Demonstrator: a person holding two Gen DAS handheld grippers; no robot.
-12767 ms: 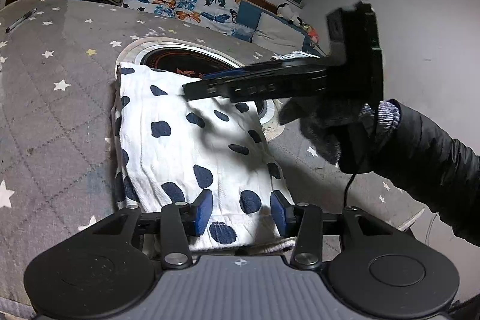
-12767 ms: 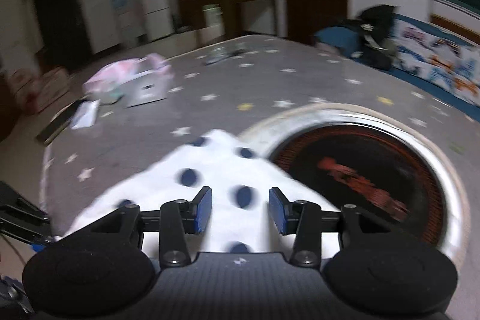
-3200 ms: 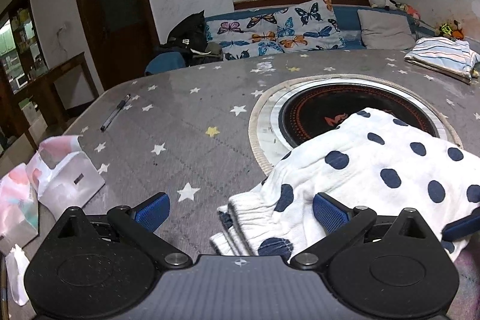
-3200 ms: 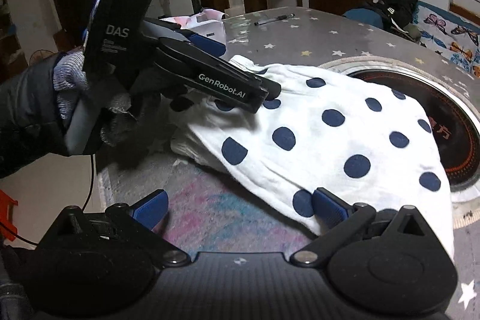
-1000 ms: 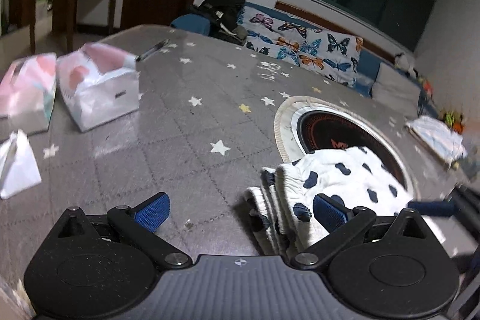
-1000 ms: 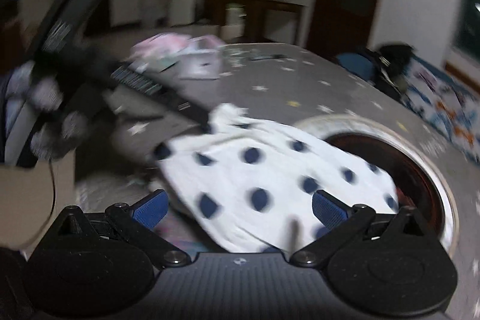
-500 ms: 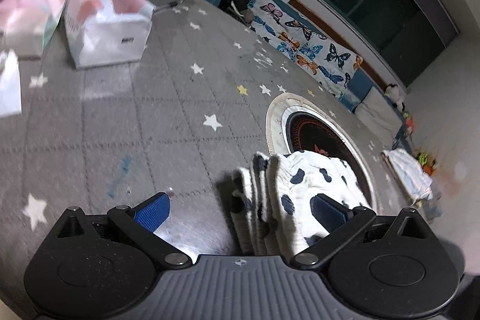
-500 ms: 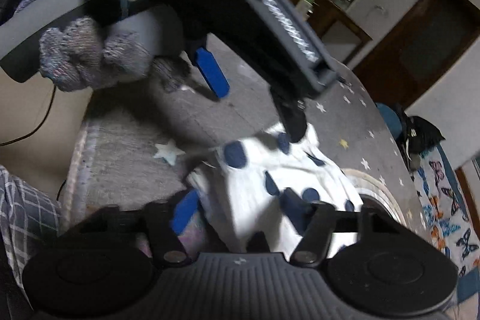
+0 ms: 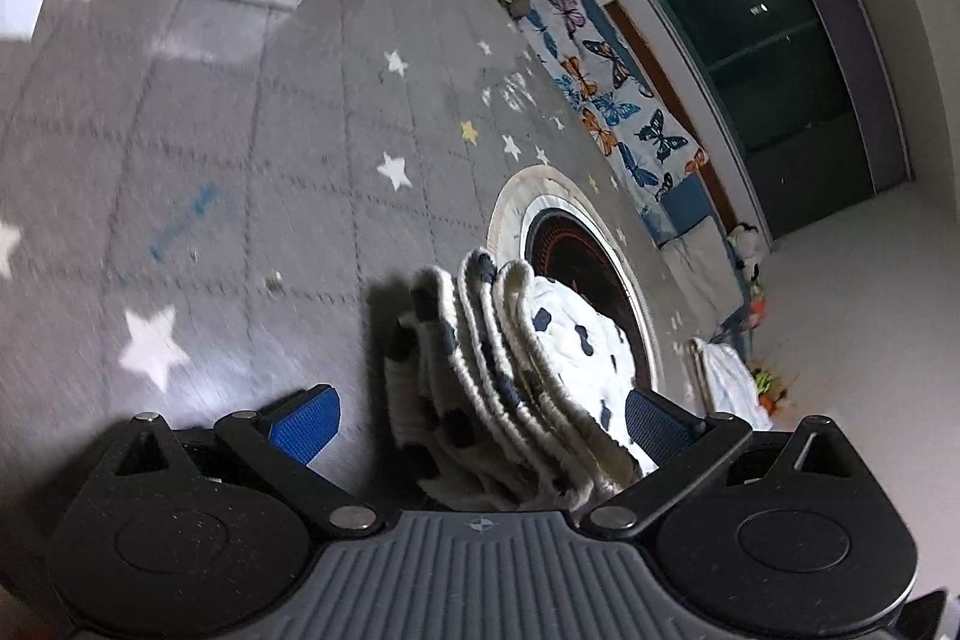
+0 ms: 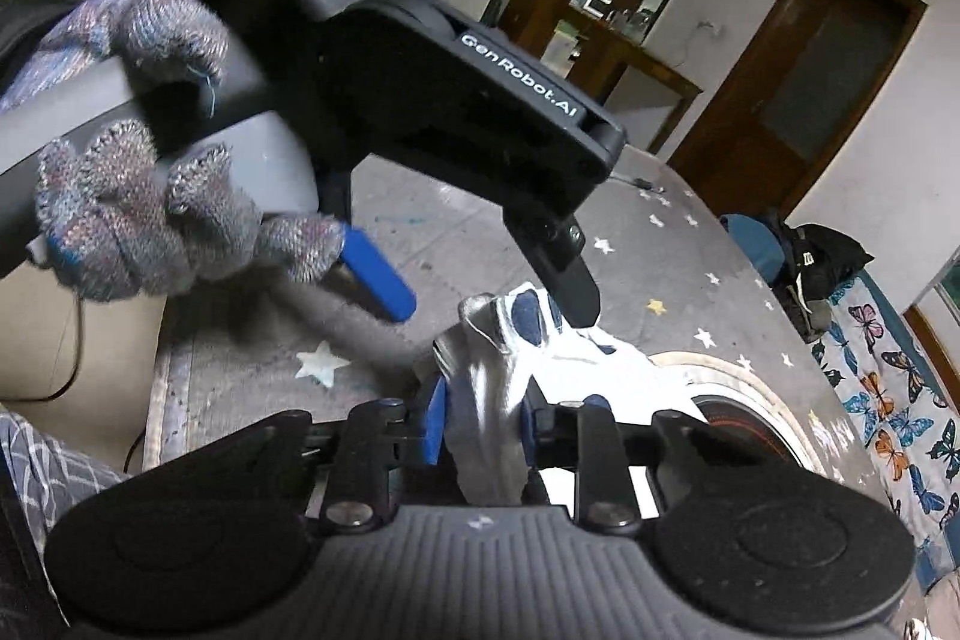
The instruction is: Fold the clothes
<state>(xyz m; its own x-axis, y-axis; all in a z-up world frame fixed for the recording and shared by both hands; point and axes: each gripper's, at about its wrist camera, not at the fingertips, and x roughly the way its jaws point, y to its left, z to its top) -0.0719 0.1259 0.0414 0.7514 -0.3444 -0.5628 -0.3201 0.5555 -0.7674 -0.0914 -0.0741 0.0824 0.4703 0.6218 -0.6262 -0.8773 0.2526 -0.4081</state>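
Right gripper (image 10: 480, 421) pinching edge of folded polka-dot garment (image 9: 540, 382); left gripper (image 9: 480, 421) spread wide, straddling folds; star-print table cover (image 9: 210, 148) lying underneath.

Both handheld units were black with ribbed grey housings, silver pivot screws and blue finger pads (image 9: 303, 424), the left gripper (image 10: 480, 274) bearing white "GenRobot.AI" and "DAS" markings and gripped by a hand (image 10: 138, 220) in a speckled grey knit glove, a thin black cable trailing below.
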